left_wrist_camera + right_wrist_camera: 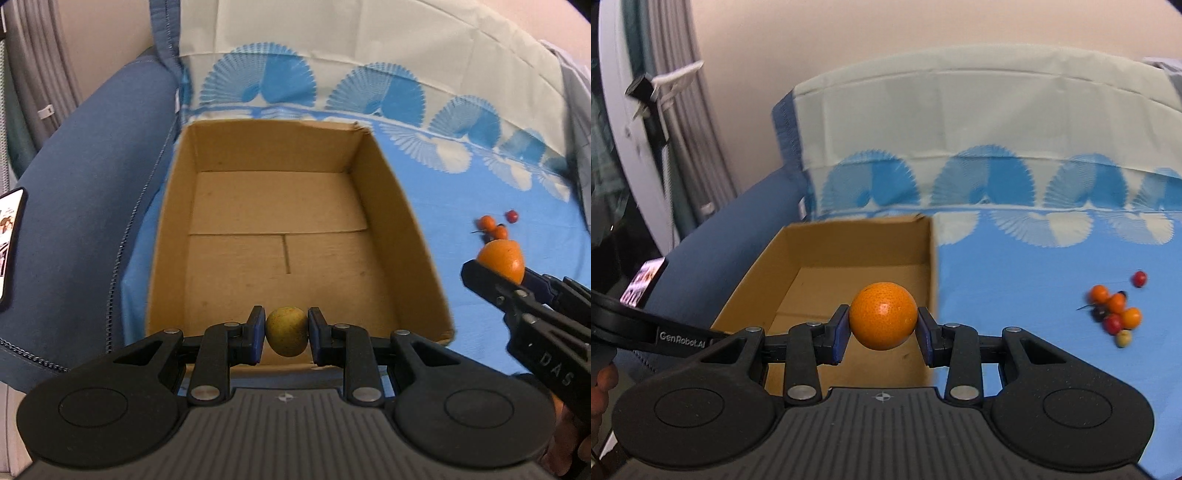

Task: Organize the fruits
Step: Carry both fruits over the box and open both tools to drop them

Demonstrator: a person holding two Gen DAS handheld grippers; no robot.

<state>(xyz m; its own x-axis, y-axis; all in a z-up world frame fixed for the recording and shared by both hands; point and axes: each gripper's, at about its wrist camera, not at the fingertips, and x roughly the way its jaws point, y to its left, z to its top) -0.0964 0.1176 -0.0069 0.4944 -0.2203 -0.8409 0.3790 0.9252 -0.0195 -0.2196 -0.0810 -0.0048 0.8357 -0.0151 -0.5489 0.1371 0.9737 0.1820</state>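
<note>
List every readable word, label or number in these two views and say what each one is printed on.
"DAS": on the black arm of the right gripper, seen from the left wrist view.
"GenRobot.AI": on the black arm of the left gripper, seen from the right wrist view.
Lit phone screen on the blue sofa armrest: pictures only, too small and blurred to read.
Brown cardboard box: no print visible.
</note>
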